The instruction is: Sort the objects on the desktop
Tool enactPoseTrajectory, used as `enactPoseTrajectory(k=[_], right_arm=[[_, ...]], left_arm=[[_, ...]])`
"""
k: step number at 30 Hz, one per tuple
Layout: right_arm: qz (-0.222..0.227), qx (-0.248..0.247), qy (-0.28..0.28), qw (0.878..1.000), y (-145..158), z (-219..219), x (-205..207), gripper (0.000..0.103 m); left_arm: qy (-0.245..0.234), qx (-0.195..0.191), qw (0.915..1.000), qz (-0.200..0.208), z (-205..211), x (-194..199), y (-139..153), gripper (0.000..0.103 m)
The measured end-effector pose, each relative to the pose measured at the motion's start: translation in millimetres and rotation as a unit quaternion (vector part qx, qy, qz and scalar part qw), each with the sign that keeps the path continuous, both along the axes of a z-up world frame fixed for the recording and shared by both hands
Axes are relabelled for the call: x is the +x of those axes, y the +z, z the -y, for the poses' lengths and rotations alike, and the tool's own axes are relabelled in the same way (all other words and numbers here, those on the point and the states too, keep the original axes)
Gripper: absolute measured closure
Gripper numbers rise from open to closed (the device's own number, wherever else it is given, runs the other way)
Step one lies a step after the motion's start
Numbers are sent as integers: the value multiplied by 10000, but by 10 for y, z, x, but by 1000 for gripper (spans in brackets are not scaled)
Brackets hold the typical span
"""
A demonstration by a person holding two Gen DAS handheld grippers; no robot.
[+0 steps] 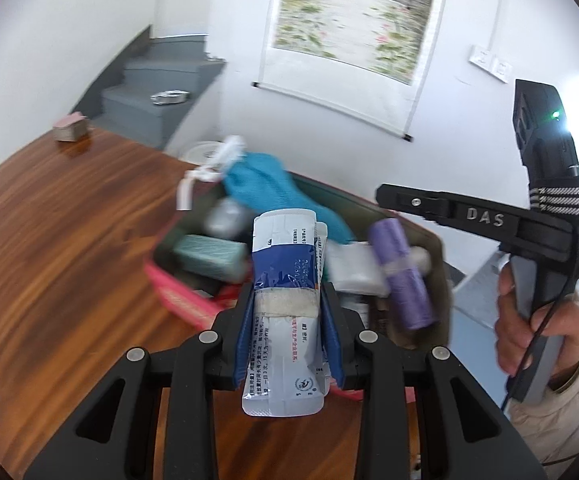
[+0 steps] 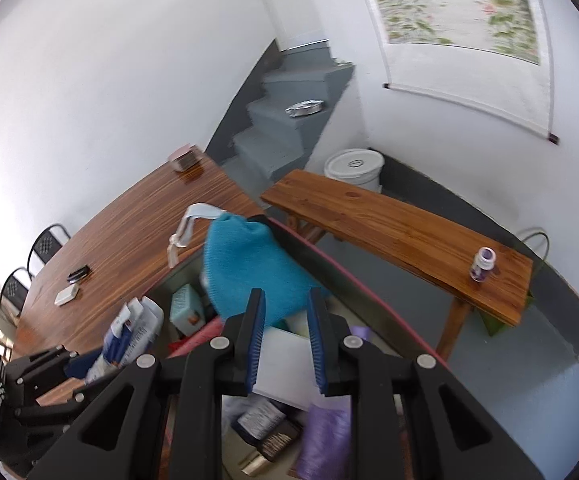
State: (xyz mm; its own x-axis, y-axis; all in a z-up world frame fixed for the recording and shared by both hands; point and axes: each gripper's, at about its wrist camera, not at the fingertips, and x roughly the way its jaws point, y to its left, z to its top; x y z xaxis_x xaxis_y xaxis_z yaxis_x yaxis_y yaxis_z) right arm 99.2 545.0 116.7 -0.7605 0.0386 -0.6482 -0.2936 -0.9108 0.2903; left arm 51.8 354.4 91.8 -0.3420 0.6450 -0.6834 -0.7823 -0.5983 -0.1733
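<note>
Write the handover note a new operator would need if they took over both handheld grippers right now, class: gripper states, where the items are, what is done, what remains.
Left gripper: shut on a bundle of white-and-blue sachets bound with a band, held above the storage bin.
Right gripper: open, nothing between the fingers, over the same bin.
In the bin already: teal knit pouch, purple roll, a teal box, white packets and other small items.
Left on the wooden table: a white case and a dark item. A small purple bottle stands on the bench.
Remaining: probably drop the sachets in, then collect the table items.
</note>
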Motion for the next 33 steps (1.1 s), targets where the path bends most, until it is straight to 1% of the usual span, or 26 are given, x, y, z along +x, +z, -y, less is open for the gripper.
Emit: enactPoseTrajectory(k=[4,8,10,11,12,13,15,16,18,19,21,22,24,27,30,33], right_arm=[[-1,11,-192,9998,-44,-91,113,73],[29,-21,-277,9996,-95,-157,203,72],[30,-19,-321,9995,-101,-177,228,72],[21,-13,-334,9994,-99,-185,243,72],[15,-13,-337,9994,-96,-190,255,72],[5,-15,-332,9994,-90,-184,269,71],[-14,-13,-293,9996,-86,-151,271,63],[-16,-4,-273,9996,-85,-127,274,60],[-34,38,-191,9998,-75,-46,250,47],[-55,100,-134,9998,-60,19,232,43],[-130,247,-68,9996,-28,129,218,25],[-181,333,-26,9993,-6,198,209,23],[-263,489,119,9984,39,360,176,23],[-289,528,431,9973,54,597,81,22],[-271,516,674,9960,42,804,-19,22],[-254,470,933,9942,34,1055,-139,21]], left_arm=[[-298,-42,9995,-2,-209,110,-57,69],[-577,-117,9982,71,-348,205,-119,67],[-611,-151,9980,98,-369,223,-139,58],[-586,-142,9981,90,-358,223,-135,48],[-554,-120,9984,77,-344,220,-124,41],[-515,-74,9986,61,-315,212,-104,40],[-447,10,9990,42,-254,191,-53,40],[-395,39,9992,35,-208,172,-31,40],[-284,94,9996,19,-122,128,9,40],[-219,119,9997,8,-69,99,27,40],[-61,145,9999,-20,34,44,48,40],[43,149,9999,-35,102,5,55,40],[245,156,9996,-39,240,-78,65,40],[616,208,9979,25,507,-240,66,40],[1074,278,9938,57,841,-410,51,40],[1577,254,9871,122,1207,-601,24,40]])
